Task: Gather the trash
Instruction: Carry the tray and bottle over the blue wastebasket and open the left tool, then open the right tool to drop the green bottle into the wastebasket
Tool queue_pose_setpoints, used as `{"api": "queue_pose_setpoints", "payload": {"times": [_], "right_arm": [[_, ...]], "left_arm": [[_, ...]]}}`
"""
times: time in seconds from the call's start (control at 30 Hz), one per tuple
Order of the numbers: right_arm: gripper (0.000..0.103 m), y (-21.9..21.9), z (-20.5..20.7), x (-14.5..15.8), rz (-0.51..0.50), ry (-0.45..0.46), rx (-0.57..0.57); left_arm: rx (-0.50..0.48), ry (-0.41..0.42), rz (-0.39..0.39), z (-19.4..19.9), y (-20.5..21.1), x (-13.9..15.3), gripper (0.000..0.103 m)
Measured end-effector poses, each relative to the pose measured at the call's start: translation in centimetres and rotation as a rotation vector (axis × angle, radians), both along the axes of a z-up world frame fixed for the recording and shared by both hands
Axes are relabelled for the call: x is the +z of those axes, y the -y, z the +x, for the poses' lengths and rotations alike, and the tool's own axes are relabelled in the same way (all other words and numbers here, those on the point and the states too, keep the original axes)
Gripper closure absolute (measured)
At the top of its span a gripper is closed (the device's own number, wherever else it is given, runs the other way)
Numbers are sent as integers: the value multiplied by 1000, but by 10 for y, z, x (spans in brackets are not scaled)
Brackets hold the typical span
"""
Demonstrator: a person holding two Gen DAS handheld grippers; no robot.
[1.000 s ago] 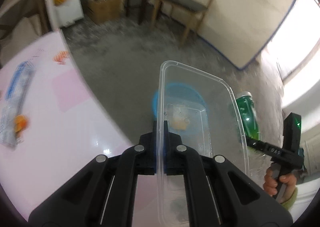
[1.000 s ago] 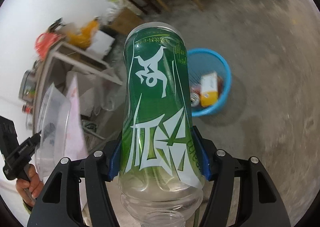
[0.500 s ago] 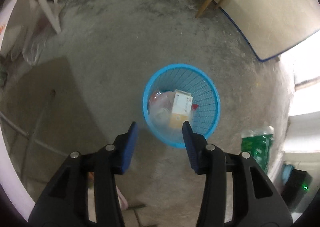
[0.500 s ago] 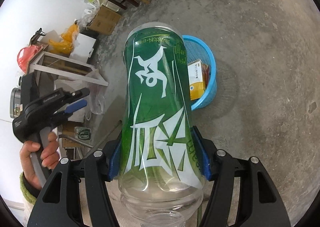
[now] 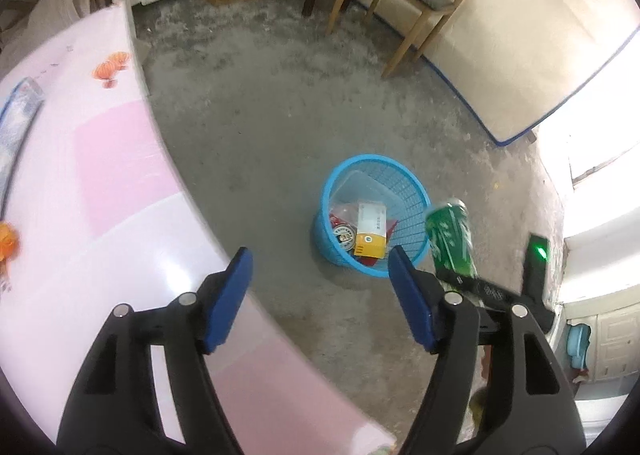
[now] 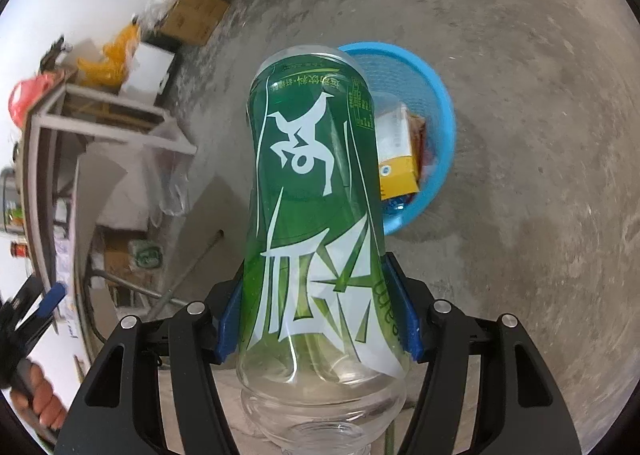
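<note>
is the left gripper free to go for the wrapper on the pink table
Probably yes. The left gripper has nothing between its fingers, which are opening, and the wrapper lies uncovered on the pink table beside it.

bottle [image 6: 316, 223] | green label | white stylised characters, small print unreadable
</note>
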State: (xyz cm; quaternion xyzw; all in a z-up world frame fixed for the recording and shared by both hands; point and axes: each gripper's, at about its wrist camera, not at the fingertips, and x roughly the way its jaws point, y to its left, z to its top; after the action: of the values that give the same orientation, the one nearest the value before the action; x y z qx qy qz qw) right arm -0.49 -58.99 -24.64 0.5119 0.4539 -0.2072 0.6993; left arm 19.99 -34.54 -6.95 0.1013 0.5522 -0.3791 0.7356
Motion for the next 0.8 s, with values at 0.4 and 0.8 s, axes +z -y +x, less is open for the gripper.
{"api": "queue_pose_setpoints", "payload": {"times": [0.4,0.8], "right_arm": [[35,52,68,-42,-80,-151,-31],[34,35,33,-36,-91,-133,-93]], "left_arm": [[49,25,-24,5,-56,10,31],[76,37,-7,10,-67,-5,31]]}}
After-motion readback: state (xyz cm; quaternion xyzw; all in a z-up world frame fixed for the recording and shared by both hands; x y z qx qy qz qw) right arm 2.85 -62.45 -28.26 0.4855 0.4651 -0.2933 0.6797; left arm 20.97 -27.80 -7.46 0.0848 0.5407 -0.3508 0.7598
